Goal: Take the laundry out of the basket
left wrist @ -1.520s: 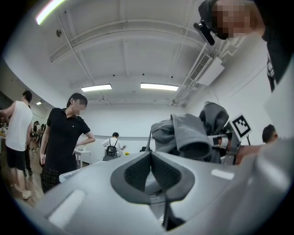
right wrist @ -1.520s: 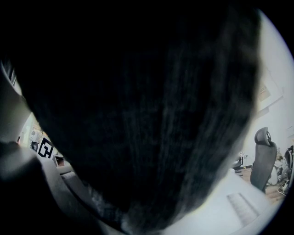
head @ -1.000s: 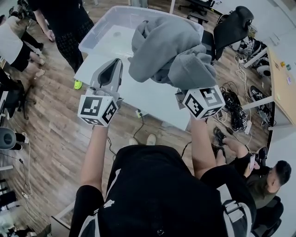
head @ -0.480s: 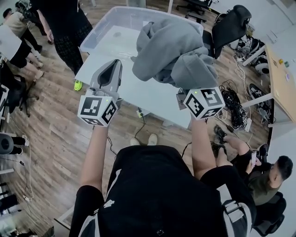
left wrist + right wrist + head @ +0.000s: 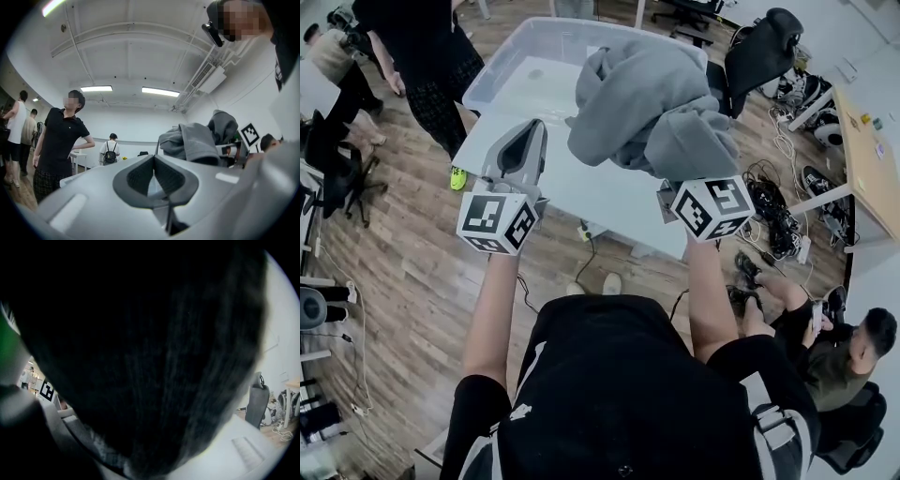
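Evidently soft, light and floppy, the grey garment (image 5: 649, 108) sits bunched over the right hand-held gripper (image 5: 667, 190), which is clamped on its cloth above the tabletop (image 5: 581, 192) near the basket (image 5: 502, 58). Trailing folds could snag the rim. The left hand-held gripper (image 5: 528, 131) is closed and empty. A bystander (image 5: 431, 52) stands close.

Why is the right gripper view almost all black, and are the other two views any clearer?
Right gripper view: the grey fabric garment lies against the lens, dark and blurred. Left gripper view: sharp, strongly fisheye, with bright ceiling strip lights. Head view: evenly lit, clear, edges curved.
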`<move>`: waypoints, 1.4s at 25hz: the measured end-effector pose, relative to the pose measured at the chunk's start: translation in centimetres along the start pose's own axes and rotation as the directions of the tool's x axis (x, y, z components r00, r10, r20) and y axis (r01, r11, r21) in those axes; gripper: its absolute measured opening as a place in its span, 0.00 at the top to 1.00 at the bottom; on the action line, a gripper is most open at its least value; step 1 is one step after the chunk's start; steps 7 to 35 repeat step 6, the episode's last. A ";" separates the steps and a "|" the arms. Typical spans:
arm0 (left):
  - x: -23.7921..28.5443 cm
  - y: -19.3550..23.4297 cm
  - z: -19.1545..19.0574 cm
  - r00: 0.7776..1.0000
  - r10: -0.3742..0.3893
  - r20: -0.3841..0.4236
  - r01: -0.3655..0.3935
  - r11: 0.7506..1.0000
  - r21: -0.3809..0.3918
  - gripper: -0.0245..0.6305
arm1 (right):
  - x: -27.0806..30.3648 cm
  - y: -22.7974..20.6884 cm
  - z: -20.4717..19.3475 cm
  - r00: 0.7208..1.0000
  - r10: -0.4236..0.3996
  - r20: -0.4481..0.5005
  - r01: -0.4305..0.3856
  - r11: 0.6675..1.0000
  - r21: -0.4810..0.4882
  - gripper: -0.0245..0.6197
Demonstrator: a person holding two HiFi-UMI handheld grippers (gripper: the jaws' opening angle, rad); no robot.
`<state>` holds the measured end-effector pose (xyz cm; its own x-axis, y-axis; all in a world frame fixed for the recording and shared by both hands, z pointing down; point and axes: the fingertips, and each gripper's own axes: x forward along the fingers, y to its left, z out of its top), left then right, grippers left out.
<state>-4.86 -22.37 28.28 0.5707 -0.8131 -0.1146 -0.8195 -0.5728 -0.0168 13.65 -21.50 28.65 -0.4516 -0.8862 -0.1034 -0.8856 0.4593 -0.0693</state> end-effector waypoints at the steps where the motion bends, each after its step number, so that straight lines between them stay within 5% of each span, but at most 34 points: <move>1: 0.0 0.0 0.0 1.000 -0.002 0.000 0.002 1.000 0.000 0.95 | 0.0 0.0 0.0 1.000 -0.001 0.000 0.001 1.000 0.000 0.65; 35: 0.3 -0.2 0.1 1.000 -0.004 0.001 0.004 1.000 -0.002 0.95 | 0.0 -0.3 0.1 1.000 -0.001 -0.003 0.001 1.000 0.003 0.65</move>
